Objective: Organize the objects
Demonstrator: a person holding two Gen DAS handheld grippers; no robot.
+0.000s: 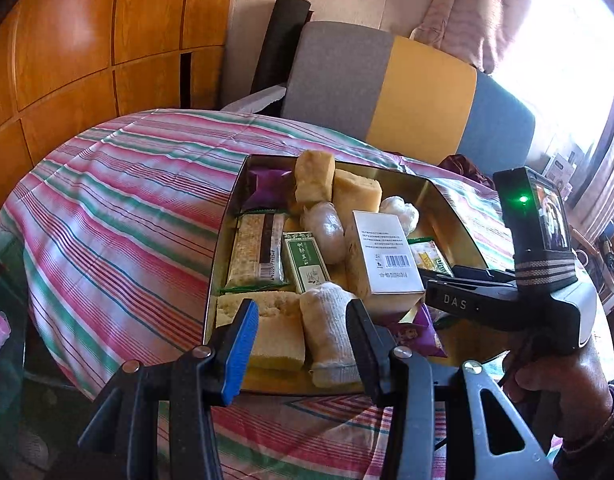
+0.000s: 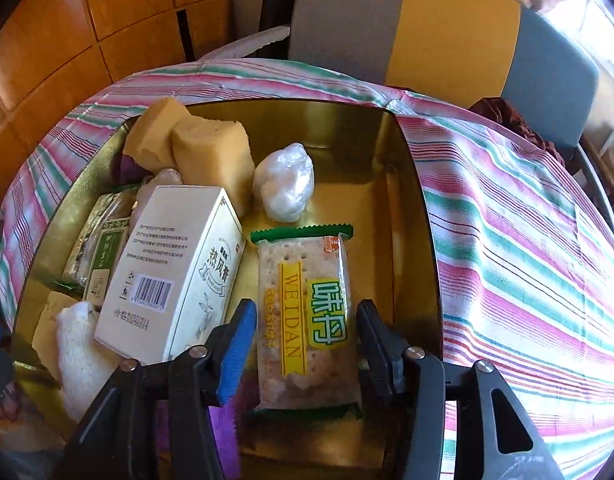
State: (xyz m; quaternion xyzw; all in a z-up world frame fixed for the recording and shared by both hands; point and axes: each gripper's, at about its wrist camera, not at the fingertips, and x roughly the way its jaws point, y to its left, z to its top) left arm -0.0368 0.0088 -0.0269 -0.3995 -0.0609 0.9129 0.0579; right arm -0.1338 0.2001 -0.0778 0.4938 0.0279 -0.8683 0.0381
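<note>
- We see a gold metal tin [image 2: 411,184] on pink, green and white striped cloth [image 2: 527,240].
- We see a yellow-and-green cracker packet [image 2: 307,320] and a white barcoded carton [image 2: 171,272].

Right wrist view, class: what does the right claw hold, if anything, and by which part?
Nothing is gripped. The right claw is open, its fingers either side of the WEIDAN cracker packet lying in the gold tin, apparently not touching it.

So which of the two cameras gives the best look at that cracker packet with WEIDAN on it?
The right wrist view. The cracker packet lies flat in the gold tin, label fully readable, between the open fingers of the right gripper. In the left wrist view only a corner of the cracker packet peeks out behind the white box.
</note>
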